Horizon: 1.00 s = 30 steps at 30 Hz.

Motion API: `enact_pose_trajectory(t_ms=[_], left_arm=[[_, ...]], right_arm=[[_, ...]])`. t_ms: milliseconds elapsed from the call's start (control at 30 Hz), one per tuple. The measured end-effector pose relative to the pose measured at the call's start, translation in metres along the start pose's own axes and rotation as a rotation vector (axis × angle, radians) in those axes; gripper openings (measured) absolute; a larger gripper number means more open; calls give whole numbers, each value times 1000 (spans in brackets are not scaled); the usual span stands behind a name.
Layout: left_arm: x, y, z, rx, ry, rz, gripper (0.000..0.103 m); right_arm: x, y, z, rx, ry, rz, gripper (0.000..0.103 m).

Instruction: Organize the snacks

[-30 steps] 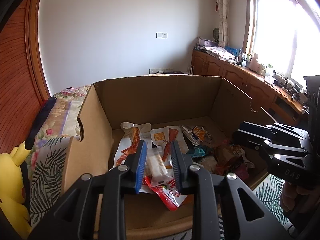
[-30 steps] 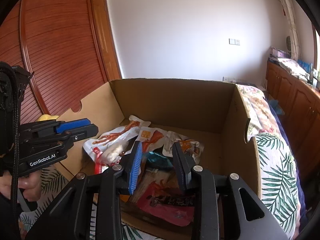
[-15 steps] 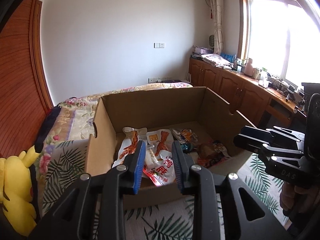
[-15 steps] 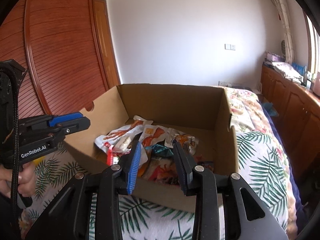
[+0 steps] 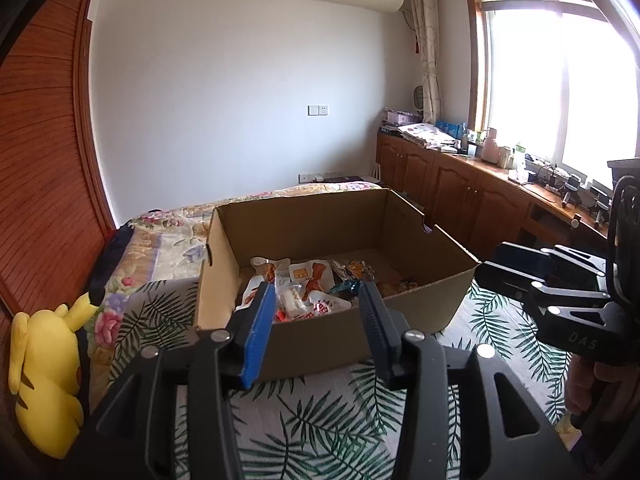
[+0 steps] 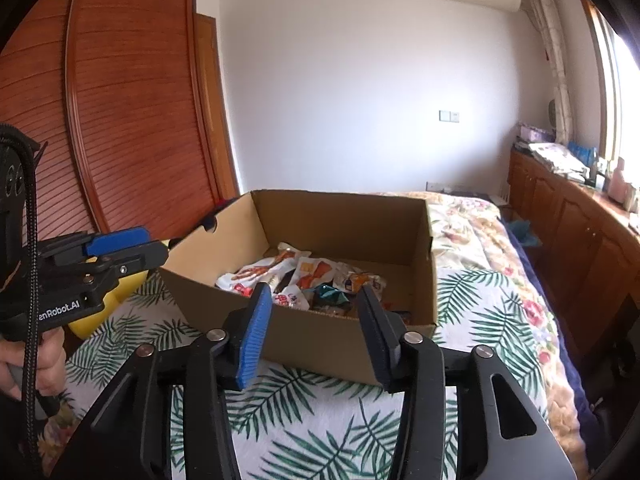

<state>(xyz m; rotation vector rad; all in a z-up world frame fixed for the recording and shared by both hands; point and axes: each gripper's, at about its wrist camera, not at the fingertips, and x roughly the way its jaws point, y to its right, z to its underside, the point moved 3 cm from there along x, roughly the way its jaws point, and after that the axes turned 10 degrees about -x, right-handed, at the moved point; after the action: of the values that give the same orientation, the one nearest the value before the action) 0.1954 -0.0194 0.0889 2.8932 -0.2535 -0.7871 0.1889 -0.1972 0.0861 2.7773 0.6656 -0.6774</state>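
An open cardboard box (image 5: 420, 312) stands on the bed, with several snack packets (image 5: 308, 276) lying mixed on its floor: white ones with red print, an orange one and a teal one. My left gripper (image 5: 316, 300) hangs in front of the box's near wall, and its jaws are opening with nothing between them. My right gripper (image 6: 313, 300) is also short of the box (image 6: 340, 220), its jaws opening and empty, and the packets (image 6: 280, 268) lie beyond it. Each view shows the other gripper from the side: the right gripper (image 5: 500, 264) and the left gripper (image 6: 132, 248).
The bedspread (image 5: 320, 420) has a palm-leaf print under the box and a floral print further back. A yellow plush toy (image 5: 44, 376) lies at the bed's left edge. Wooden wardrobe doors (image 6: 120, 120) stand on the left and low cabinets (image 5: 460, 200) on the right.
Both grippers have drawn back and up from over the box, which now looks smaller and farther off. Both pairs of jaws have widened from nearly shut.
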Motion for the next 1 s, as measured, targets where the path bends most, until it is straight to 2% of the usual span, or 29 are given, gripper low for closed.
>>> enact_pose_trajectory(t_ms=[333, 500, 700, 800, 1000], left_arm=[[-28, -1, 22, -19, 8, -31, 54], [-42, 0, 35, -18, 33, -53, 69], [-62, 8, 46, 6, 63, -79, 75], [-69, 8, 51, 7, 72, -91, 75], [-80, 9, 64, -23, 71, -91, 76]], right_arm=[[-30, -7, 17, 16, 15, 49, 65], [-44, -11, 25, 14, 23, 61, 70], [-61, -18, 32, 15, 40, 72, 75], [-70, -20, 34, 10, 54, 84, 81], [-83, -24, 43, 21, 65, 81, 85]])
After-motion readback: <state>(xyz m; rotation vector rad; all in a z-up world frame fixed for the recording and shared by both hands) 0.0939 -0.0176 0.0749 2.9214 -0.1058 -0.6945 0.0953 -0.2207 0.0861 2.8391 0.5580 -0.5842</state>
